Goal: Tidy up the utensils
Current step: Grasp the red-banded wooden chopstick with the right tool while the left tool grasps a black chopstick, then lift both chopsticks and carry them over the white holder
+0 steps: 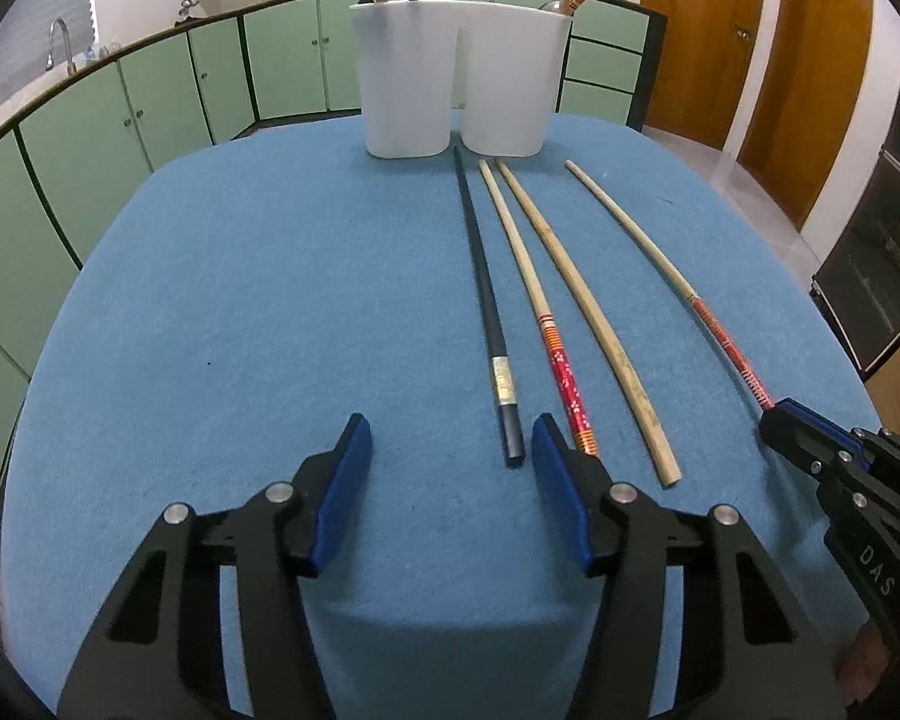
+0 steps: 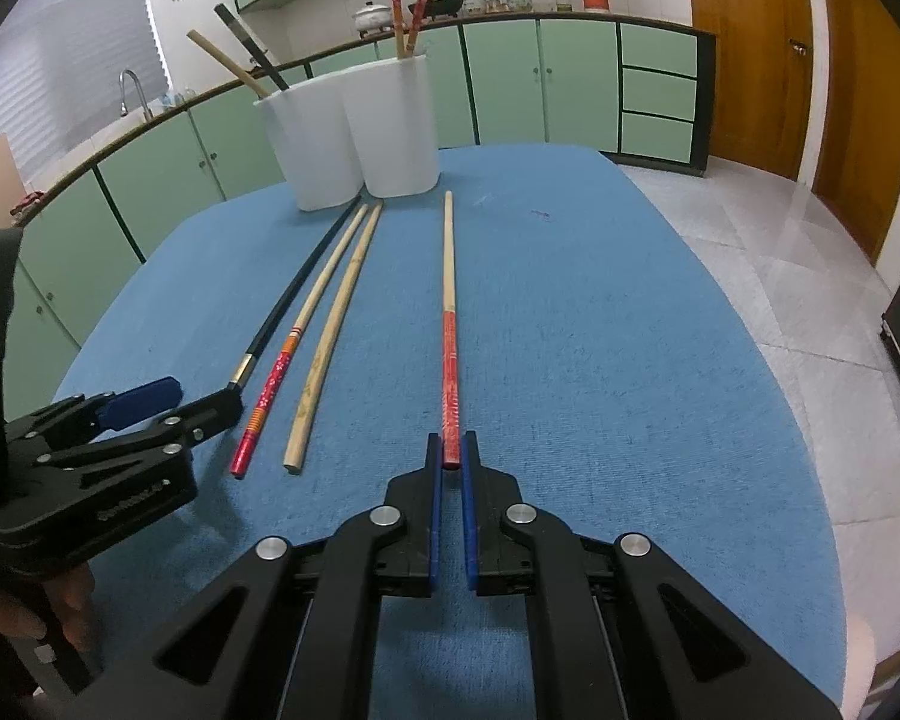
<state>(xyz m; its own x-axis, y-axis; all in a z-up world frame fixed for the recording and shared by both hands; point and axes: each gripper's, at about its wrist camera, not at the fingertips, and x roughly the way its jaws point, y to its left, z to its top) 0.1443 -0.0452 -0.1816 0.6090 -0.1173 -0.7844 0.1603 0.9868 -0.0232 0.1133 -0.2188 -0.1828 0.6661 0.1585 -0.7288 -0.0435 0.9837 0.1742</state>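
Note:
Several chopsticks lie side by side on the blue cloth, tips toward a white twin-cup holder (image 1: 408, 78) (image 2: 330, 138) that has other chopsticks standing in it. My left gripper (image 1: 450, 444) (image 2: 201, 402) is open. The butt of the black chopstick (image 1: 480, 276) (image 2: 294, 294) lies between its fingers, close to the right pad (image 1: 555, 468), which does not press on it. To its right lie a red-patterned chopstick (image 1: 534, 300) and a plain bamboo one (image 1: 588, 312). My right gripper (image 2: 451, 450) (image 1: 786, 420) is shut on the butt of the red-handled chopstick (image 2: 448, 276) (image 1: 648, 246), which rests on the cloth.
The blue cloth (image 1: 240, 300) covers the table; its right edge drops to a tiled floor (image 2: 780, 300). Green cabinets (image 1: 150, 120) and a counter run behind the holder. A hand (image 2: 60, 594) holds the left gripper at the lower left of the right wrist view.

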